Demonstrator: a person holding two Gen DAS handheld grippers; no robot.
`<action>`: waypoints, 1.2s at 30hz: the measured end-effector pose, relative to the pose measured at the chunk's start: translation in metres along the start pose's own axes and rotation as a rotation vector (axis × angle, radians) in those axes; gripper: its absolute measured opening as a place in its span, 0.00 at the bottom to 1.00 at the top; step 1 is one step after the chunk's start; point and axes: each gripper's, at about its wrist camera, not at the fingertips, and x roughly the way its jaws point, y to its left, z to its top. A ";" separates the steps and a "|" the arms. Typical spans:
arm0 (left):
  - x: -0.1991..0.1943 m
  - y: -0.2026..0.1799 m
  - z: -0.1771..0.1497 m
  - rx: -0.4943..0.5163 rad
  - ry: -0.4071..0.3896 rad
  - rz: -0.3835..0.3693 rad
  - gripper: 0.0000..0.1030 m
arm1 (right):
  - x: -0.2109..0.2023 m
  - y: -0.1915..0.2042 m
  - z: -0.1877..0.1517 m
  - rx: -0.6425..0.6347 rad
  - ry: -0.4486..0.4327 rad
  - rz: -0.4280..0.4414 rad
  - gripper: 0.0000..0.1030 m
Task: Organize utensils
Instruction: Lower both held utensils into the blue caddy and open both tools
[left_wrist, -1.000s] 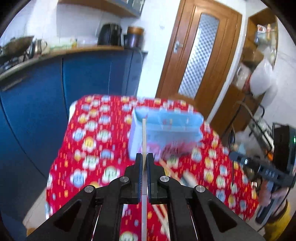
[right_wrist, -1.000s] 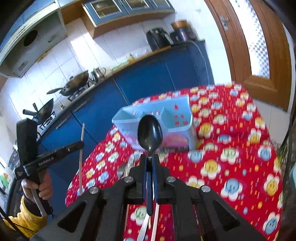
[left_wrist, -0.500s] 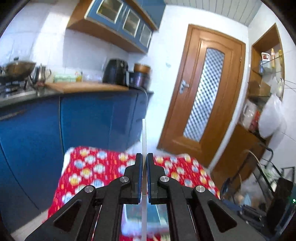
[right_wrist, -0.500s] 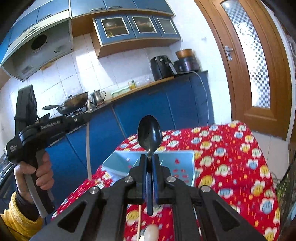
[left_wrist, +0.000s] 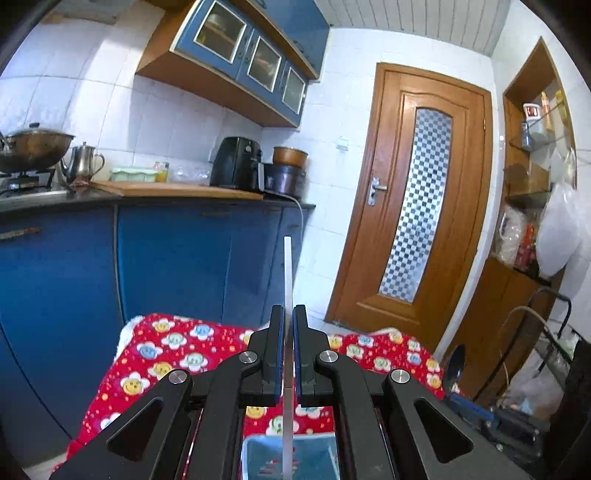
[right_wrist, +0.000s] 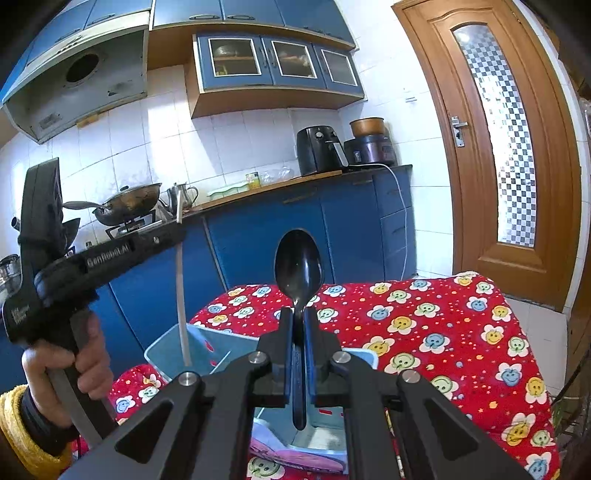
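Your left gripper (left_wrist: 288, 354) is clamped narrowly on a thin white chopstick (left_wrist: 287, 280), which stands upright between the jaws with its lower end dipping into the light blue utensil holder (right_wrist: 166, 350). In the right wrist view that stick's tip sits inside the holder's near-left compartment, close to the rim. Your right gripper (right_wrist: 300, 332) is pinched on the handle of a black spoon (right_wrist: 298, 264), bowl up and handle pointing down over the holder's nearer section. The holder rests on the red flower-print cloth (right_wrist: 443, 325) covering the counter.

Both utensils look ready to go in, so the job now is a clean drop rather than more travel. Keep the chopstick vertical and lower it until you judge its tip is well below the rim before you ease the jaws apart; let go too high and a light stick like this will likely tip over the low wall. Ease the jaws apart only a little, so the stick slides straight down.

For the spoon, the handle end is partly hidden behind your gripper, so I cannot tell which compartment it hangs over. Check that before lowering. Release one hand at a time, and lift each gripper straight up afterwards so the fingers do not drag the utensil back out or nudge the holder.
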 end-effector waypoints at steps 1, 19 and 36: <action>0.001 0.000 -0.004 0.004 0.011 -0.001 0.04 | 0.001 0.000 -0.002 0.002 0.002 0.002 0.07; -0.007 0.009 -0.043 0.031 0.112 -0.045 0.04 | 0.007 0.002 -0.017 0.023 0.085 -0.011 0.29; -0.037 0.002 -0.043 0.066 0.232 -0.076 0.35 | -0.033 0.018 -0.002 0.025 0.051 -0.007 0.38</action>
